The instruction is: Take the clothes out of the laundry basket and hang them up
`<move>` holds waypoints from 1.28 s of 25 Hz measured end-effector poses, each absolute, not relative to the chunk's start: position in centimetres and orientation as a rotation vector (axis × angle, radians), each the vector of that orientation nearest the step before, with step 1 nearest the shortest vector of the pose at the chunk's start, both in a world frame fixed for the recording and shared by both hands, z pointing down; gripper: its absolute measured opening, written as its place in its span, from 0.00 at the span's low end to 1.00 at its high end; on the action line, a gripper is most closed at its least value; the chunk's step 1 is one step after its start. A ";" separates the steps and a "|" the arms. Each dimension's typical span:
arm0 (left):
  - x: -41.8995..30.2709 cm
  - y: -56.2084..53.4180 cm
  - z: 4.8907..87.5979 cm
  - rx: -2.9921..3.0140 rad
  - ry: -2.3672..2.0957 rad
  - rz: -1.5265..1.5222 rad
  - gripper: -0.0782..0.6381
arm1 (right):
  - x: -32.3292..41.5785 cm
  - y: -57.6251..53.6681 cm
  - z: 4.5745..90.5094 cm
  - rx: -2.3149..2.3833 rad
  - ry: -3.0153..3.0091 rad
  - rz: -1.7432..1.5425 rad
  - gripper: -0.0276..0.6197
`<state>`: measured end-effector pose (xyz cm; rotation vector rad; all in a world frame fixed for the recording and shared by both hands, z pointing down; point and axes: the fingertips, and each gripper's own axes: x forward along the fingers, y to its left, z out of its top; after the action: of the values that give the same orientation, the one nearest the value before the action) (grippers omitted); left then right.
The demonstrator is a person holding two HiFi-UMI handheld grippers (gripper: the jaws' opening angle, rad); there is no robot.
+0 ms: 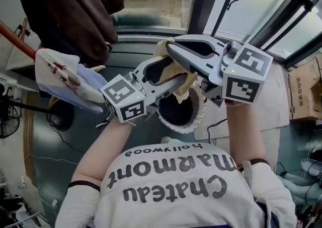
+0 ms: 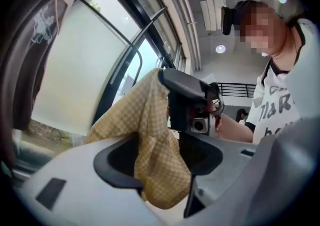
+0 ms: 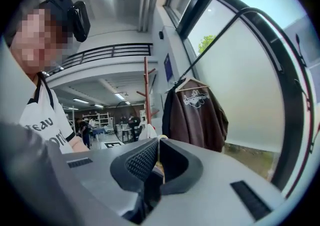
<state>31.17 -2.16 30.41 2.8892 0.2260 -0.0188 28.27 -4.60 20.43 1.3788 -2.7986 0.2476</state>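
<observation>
Pinching the checked cloth [image 2: 150, 135] alone, the right gripper [image 3: 157, 142] risks dropping it if the thin edge slips; left gripper [image 2: 160, 165] gapes wide.

checked cloth [image 2: 155, 155]: woven, matt | left tongs [image 2: 162, 152]: smooth plastic, seemingly matt

- Head view: steeply down from above the chest, close over left gripper [image 1: 171, 78] and right gripper [image 1: 171, 48].
- Left gripper view: level along own jaws, facing right gripper and yellow checked cloth [image 2: 155, 140] close up.
- Right gripper view: level along own jaws, toward brown jacket [image 3: 197, 115].
- Shared by all three: that jacket.
</observation>
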 end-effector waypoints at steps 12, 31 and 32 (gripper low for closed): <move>10.3 -6.6 24.3 3.059 -0.168 -0.007 0.15 | 13.2 -7.0 17.4 1.192 -2.976 0.176 0.09; -19.7 -3.0 15.3 3.000 -0.260 -0.409 0.15 | -11.9 -4.5 24.2 0.479 -3.144 0.366 0.48; -20.1 -2.9 15.5 3.007 -0.260 -0.390 0.15 | -13.5 -4.5 25.1 0.448 -3.101 0.316 0.49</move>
<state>-20.11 -2.87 15.50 3.0073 -0.2595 -0.3899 -13.45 -4.46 25.05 0.4478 -3.1008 0.3159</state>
